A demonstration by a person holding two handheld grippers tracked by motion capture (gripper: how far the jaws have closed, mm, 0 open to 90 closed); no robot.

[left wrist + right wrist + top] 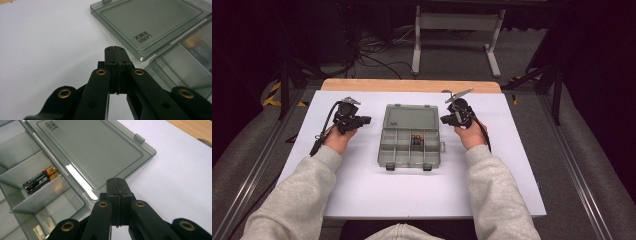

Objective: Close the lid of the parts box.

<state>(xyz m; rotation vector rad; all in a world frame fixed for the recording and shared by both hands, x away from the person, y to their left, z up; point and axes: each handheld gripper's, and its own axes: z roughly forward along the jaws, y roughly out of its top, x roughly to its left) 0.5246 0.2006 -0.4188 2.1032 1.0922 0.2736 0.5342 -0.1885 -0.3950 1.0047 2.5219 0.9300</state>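
A grey see-through compartment box point(392, 152) lies open in the middle of the white table top, its lid point(410, 118) flat on the far side. Batteries point(417, 139) lie in one middle compartment, black with orange ends point(40, 180). My left gripper point(366, 119) is just left of the lid, shut and holding nothing; its jaws point at the lid's near corner point(141, 58). My right gripper point(444, 119) is just right of the lid, shut and holding nothing, with its tips by the lid's edge point(140, 166).
The white sheet point(362, 185) covers a wooden table whose far strip point(412, 85) shows. Metal rails run along both sides. Cables and a white stand's legs point(457, 45) lie on the floor beyond the table.
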